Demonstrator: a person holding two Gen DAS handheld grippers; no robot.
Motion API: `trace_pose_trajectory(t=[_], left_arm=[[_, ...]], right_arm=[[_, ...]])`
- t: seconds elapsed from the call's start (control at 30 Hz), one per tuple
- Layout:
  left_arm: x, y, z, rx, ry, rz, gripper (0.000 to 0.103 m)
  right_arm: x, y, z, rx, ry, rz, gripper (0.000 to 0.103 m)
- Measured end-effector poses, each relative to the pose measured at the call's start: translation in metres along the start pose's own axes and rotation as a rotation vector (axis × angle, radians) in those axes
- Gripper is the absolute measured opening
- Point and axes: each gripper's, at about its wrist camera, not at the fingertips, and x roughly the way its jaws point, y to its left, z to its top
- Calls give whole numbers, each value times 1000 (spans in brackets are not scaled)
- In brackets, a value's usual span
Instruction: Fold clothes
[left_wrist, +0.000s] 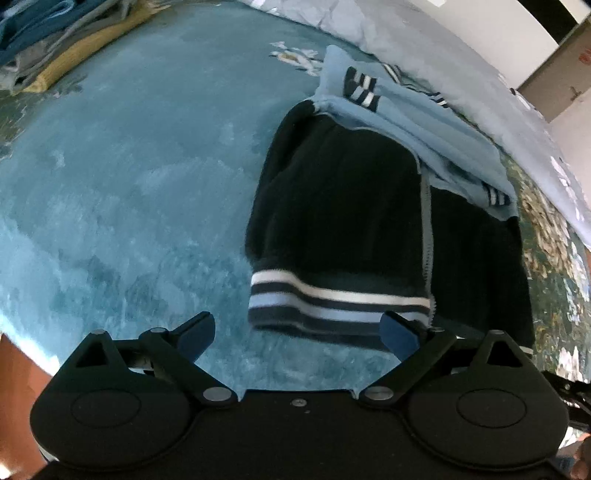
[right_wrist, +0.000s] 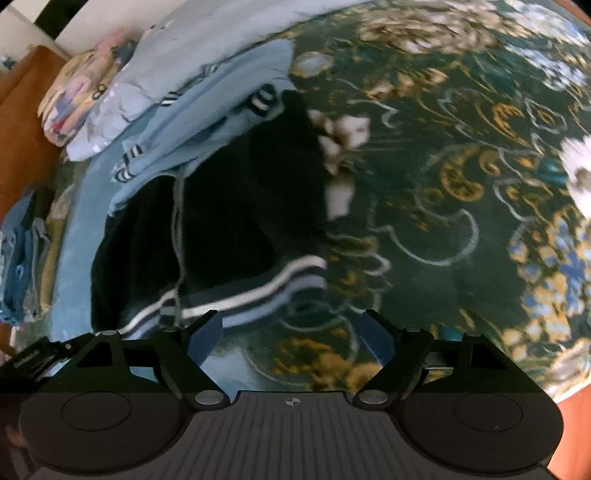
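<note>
Left tongs (left_wrist: 298, 332) gape over a striped-hem jacket (left_wrist: 343, 221); no legible writing.

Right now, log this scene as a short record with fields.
garment: black zip jacket with striped hem, light blue sleeves folded across its top
surface: teal blanket, floral patterned part
left gripper: open, empty, at the hem
right gripper: open, empty, just off the hem corner
background: stacked folded clothes

clothes pile (left_wrist: 55, 40) cropped, jacket (right_wrist: 229, 206) blurred
</note>
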Motion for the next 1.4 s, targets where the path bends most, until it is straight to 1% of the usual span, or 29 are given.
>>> trace_pose_trajectory(t=[0.17, 0.3, 0.4, 0.47, 0.5, 0.6, 0.7, 0.9, 1.03, 1.13, 1.23, 1.3, 1.4], left_arm=[[5, 11, -3, -89, -14, -28, 95], [9, 18, 1, -141, -22, -48, 95], [12, 15, 2, -122, -27, -40, 94], [13, 13, 3, -107, -26, -21, 93], [11, 12, 4, -103, -33, -18, 93], [-5, 6, 11, -77, -88, -23, 93], [-18, -4, 29, -39, -108, -41, 93], [-40, -29, 84, -10, -164, -99, 95], [-41, -46, 120, 48, -163, -121, 95], [-27, -55, 149, 111, -148, -148, 95], [-3, -61, 179, 176, -127, -168, 95], [16, -65, 199, 223, -110, -162, 95], [41, -75, 228, 318, -87, -161, 95]], right_arm=[[3, -22, -3, 34, 2, 26, 81], [9, -30, -3, 47, -1, 38, 81], [15, -30, 0, 39, -2, 44, 81], [18, -29, 2, 33, -2, 42, 81], [17, -28, 4, 30, -10, 42, 81], [7, -25, 15, 7, -53, 54, 81], [-4, -23, 35, -15, -88, 71, 81], [-20, -11, 90, -76, -136, 127, 81], [-26, 7, 128, -153, -147, 160, 81], [-21, 17, 159, -194, -159, 162, 81], [-5, 23, 190, -191, -164, 139, 81], [6, 30, 208, -201, -160, 119, 81], [26, 44, 235, -248, -149, 75, 81]])
